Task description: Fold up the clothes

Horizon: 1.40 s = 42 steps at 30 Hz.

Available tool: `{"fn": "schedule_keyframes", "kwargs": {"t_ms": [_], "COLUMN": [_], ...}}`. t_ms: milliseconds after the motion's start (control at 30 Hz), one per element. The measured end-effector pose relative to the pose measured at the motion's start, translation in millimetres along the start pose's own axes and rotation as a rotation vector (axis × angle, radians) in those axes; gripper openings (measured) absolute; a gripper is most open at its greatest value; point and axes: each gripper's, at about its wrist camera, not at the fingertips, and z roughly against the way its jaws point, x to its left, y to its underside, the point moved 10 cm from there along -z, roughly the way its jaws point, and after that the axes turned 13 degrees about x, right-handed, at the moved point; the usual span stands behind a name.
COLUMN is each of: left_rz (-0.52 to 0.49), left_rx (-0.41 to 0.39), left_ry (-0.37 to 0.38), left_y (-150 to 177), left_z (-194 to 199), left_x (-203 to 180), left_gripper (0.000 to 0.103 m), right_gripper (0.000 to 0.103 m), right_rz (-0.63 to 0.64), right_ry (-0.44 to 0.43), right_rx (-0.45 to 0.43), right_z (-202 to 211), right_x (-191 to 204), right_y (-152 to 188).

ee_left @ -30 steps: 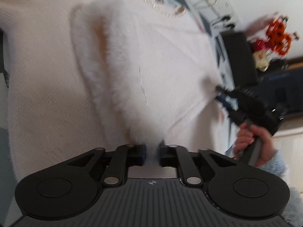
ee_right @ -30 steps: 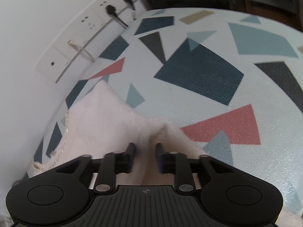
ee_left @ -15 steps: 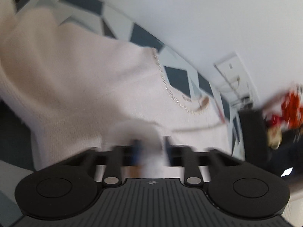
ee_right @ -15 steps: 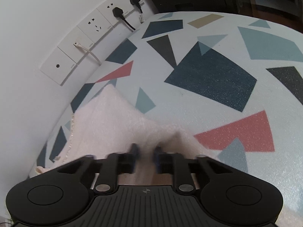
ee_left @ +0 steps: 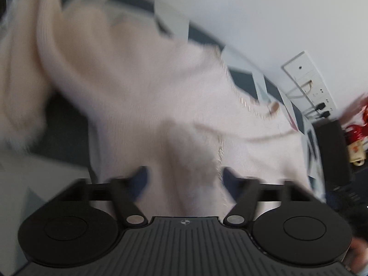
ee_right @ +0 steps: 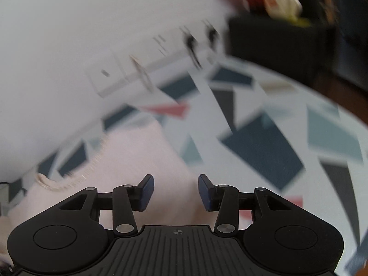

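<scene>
A fluffy pale pink sweater [ee_left: 142, 80] with a beaded neckline lies on the patterned table, blurred by motion in the left wrist view. My left gripper [ee_left: 184, 179] is open, its jaws spread wide with a fold of the sweater lying loose between them. In the right wrist view the sweater [ee_right: 147, 158] lies ahead and under the gripper. My right gripper [ee_right: 173, 191] is open with its blue pads [ee_right: 146, 189] apart, just above the sweater's edge, gripping nothing.
The table top [ee_right: 264, 142] has a terrazzo pattern of blue, grey and red shapes. A white wall with a socket strip and plugged cables [ee_right: 191, 41] runs behind it. A black box [ee_right: 276, 39] with red and yellow items stands at the back right.
Both grippers have opened and let go of the sweater. Both cameras have tilted up and moved, so the wall and sockets show more.
</scene>
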Motion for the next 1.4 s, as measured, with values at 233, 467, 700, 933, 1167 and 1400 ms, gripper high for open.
{"fn": "schedule_keyframes", "kwargs": {"t_ms": [233,467,700,933,1167,1400], "left_rz": [0.032,-0.24,-0.425,-0.304,-0.245,-0.293], "left_rx": [-0.068,-0.043,-0.011,-0.112,-0.271,-0.348], "left_ry": [-0.053,-0.088,-0.075,0.023,-0.019,-0.054], "left_y": [-24,-24,23,15,-23,-69], "left_z": [-2,-17,-32,-17,9,30], "left_x": [12,-9,-39,-43,-36,-38], "left_gripper": [0.08,0.07,0.067,0.007,0.007,0.007], "right_gripper": [0.044,0.054,0.023,0.005,0.005,0.005], "right_rz": [0.06,0.294,0.32,0.169,0.112,0.042], "right_ry": [-0.085,0.098,0.084,-0.037,-0.125,-0.133], "right_rx": [0.097,0.173,0.236,0.219,0.176,0.107], "right_z": [-65,-133,-152,-142,-133,-136], "right_x": [50,83,82,60,67,80], "right_y": [-39,-61,-52,-65,-73,-83]}}
